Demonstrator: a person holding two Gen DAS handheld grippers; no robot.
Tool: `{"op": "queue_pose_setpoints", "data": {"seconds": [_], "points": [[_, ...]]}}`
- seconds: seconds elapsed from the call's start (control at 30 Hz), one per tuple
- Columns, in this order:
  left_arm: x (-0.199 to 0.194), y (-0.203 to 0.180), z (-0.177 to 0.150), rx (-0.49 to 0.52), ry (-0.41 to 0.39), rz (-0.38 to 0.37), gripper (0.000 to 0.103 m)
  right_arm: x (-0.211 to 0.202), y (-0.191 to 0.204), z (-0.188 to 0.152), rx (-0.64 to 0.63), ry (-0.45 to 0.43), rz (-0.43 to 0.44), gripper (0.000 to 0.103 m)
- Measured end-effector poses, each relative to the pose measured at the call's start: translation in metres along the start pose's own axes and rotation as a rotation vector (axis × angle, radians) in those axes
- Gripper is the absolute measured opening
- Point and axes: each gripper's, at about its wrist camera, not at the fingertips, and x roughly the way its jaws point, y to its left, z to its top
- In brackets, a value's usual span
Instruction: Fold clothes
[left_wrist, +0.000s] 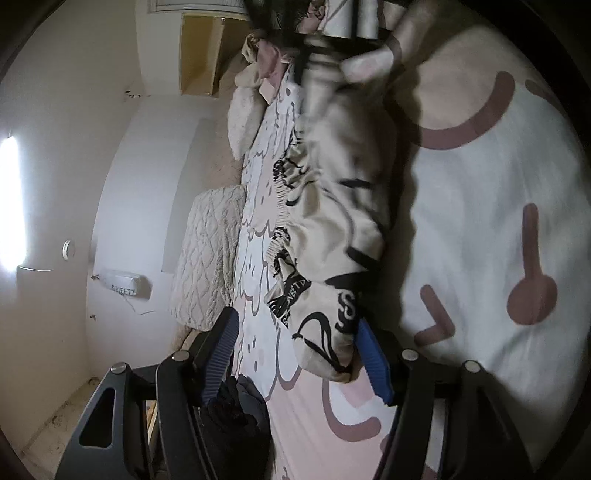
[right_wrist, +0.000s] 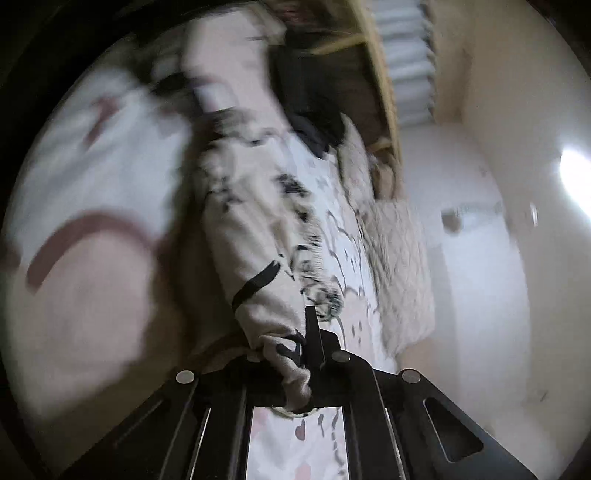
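While the right gripper (right_wrist: 295, 354) pinches it, the garment (left_wrist: 332, 236) shows unreadable black lettering.

left gripper (left_wrist: 299, 350) fingers spread; right gripper (right_wrist: 295, 354) fingers pinched together.

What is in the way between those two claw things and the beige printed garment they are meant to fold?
Nothing visible. The right gripper is shut on the beige garment with black print. The left gripper is open, with the garment's end between its blue fingers, above the pink patterned bedsheet.
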Motion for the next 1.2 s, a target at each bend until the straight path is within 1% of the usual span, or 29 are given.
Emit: {"op": "queue_pose_setpoints", "data": {"seconds": [0.13,0.23,0.37,0.4,0.43,0.47,0.5,0.53,0.57,0.6,0.63,0.73,0.83,0.87,0.9,1.0,1.1,1.17,1.2], "points": [[0.011,0.000,0.018,0.027,0.005,-0.023,0.063,0.008,-0.041,0.011,0.151,0.030,0.002,0.005],[0.025,0.002,0.031,0.039,0.023,-0.025,0.063,0.010,-0.064,0.014,0.246,0.049,0.005,0.005],[0.034,0.013,0.031,0.010,0.054,-0.020,0.063,0.014,-0.076,0.012,0.288,0.064,0.000,0.005],[0.035,0.015,0.029,0.006,0.061,-0.020,0.060,0.015,-0.076,0.012,0.285,0.066,0.000,0.005],[0.038,0.016,0.027,0.006,0.067,-0.026,0.052,0.016,-0.075,0.012,0.277,0.067,0.004,0.005],[0.040,0.016,0.027,0.010,0.075,-0.033,0.047,0.016,-0.074,0.012,0.269,0.065,0.008,0.005],[0.041,0.014,0.026,0.013,0.078,-0.045,0.039,0.015,-0.073,0.012,0.263,0.063,0.011,0.005],[0.042,0.013,0.026,0.015,0.080,-0.057,0.029,0.014,-0.070,0.012,0.252,0.061,0.013,0.005],[0.045,0.013,0.027,0.006,0.085,-0.078,0.021,0.013,-0.068,0.012,0.242,0.058,0.015,0.005],[0.046,0.017,0.027,-0.026,0.092,-0.104,0.008,0.013,-0.067,0.013,0.236,0.057,0.017,0.005],[0.048,0.022,0.027,-0.063,0.098,-0.131,0.008,0.013,-0.067,0.013,0.227,0.057,0.019,0.005],[0.056,0.063,0.019,-0.245,0.139,-0.163,0.008,0.011,-0.072,0.019,0.175,0.046,0.020,0.005],[0.073,0.128,-0.002,-0.463,0.206,-0.162,0.008,0.014,-0.087,0.037,0.099,0.010,0.004,0.005],[0.081,0.156,-0.013,-0.548,0.231,-0.155,0.008,0.017,-0.095,0.046,0.079,-0.011,-0.004,0.005],[0.086,0.177,-0.023,-0.613,0.248,-0.147,0.008,0.019,-0.102,0.056,0.068,-0.031,-0.011,0.005],[0.099,0.236,-0.052,-0.759,0.286,-0.123,0.007,0.034,-0.136,0.097,0.069,-0.096,-0.025,0.005],[0.106,0.289,-0.093,-0.864,0.316,-0.068,0.007,0.055,-0.171,0.144,0.094,-0.160,-0.061,0.005],[0.111,0.328,-0.123,-0.922,0.331,-0.013,0.007,0.075,-0.189,0.179,0.071,-0.202,-0.118,0.005],[0.114,0.346,-0.139,-0.938,0.338,0.032,0.007,0.085,-0.198,0.196,0.060,-0.223,-0.147,0.005]]}}
